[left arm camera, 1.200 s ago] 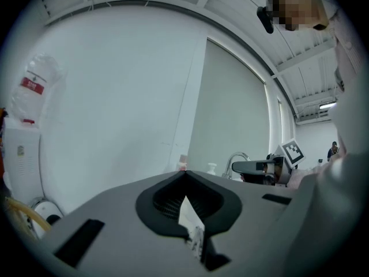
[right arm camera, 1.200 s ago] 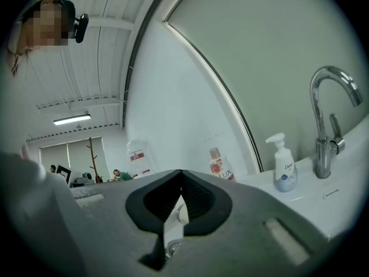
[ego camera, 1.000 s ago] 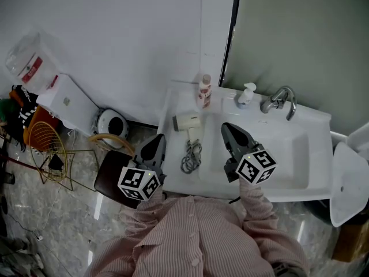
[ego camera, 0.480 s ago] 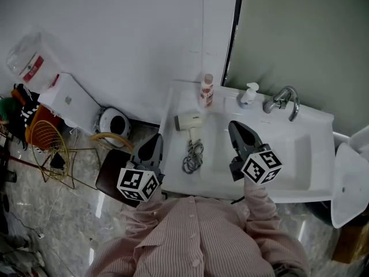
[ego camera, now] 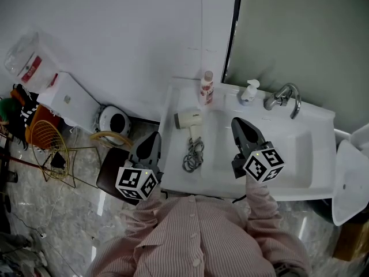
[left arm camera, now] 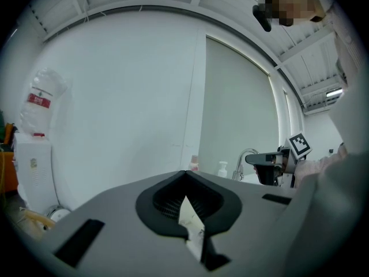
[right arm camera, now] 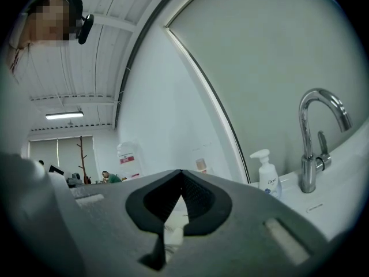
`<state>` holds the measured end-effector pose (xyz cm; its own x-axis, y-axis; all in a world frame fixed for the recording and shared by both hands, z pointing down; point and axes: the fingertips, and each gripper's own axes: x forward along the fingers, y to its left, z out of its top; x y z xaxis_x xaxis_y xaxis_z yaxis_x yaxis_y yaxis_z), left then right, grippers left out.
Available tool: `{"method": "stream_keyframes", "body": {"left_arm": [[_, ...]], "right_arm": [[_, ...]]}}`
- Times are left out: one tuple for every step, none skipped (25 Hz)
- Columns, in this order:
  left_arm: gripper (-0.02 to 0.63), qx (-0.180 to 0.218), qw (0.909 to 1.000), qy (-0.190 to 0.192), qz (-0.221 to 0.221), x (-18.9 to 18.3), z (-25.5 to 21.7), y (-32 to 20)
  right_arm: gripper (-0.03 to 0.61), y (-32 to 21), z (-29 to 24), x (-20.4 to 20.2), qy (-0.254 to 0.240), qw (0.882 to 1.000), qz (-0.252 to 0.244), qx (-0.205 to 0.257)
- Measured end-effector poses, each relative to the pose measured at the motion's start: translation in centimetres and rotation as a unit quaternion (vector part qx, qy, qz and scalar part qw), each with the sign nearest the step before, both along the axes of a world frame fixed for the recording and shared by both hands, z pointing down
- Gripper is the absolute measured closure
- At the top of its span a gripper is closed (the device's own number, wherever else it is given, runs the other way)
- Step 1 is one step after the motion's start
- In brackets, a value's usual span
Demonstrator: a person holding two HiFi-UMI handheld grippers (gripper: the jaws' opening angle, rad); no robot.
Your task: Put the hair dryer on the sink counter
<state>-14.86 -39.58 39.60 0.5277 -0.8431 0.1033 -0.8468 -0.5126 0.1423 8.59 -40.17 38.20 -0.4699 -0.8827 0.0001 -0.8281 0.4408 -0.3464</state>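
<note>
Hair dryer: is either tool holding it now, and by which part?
Neither. The left tool and the right tool are both shut on nothing; the hair dryer lies free on the sink counter.

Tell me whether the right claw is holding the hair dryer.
No, the hair dryer lies on the sink counter, apart from the shut right claw.

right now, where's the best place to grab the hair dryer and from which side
Probably the handle of the hair dryer: it lies flat on the sink counter, slimmer than the barrel, pointing toward you. Come from above, jaws across its width, clear of the coiled cord.
</note>
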Motion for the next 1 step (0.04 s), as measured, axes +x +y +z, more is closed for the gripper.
{"method": "stream_keyframes", "body": {"left_arm": [[0.617, 0.000, 1.0000, 0.000, -0.001, -0.04, 0.02, -0.07]], "right_arm": [[0.574, -0.08, 0.03, 0.12, 0.000, 1.000, 0.002, 0.000]]}}
